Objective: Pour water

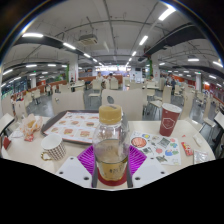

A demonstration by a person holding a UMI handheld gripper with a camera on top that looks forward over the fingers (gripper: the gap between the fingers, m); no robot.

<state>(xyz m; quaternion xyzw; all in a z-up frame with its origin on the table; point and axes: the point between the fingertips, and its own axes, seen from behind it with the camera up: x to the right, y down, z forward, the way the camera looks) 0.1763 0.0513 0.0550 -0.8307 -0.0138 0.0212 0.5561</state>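
A gripper clamps both fingers on a clear bottle, centre frame. A red cup stands right, a white cup lower left.

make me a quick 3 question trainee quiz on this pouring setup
1. True or false: the bottle stands between the fingers of the gripper.
2. Which cup is red? A) the one beyond the right finger B) the striped one by the left finger
3. Fill in: the bottle's cap is ____ in colour.

Key: 1 true. 2 A: the red cup stands right of the bottle; the striped cup is white with dark lines. 3 yellow.
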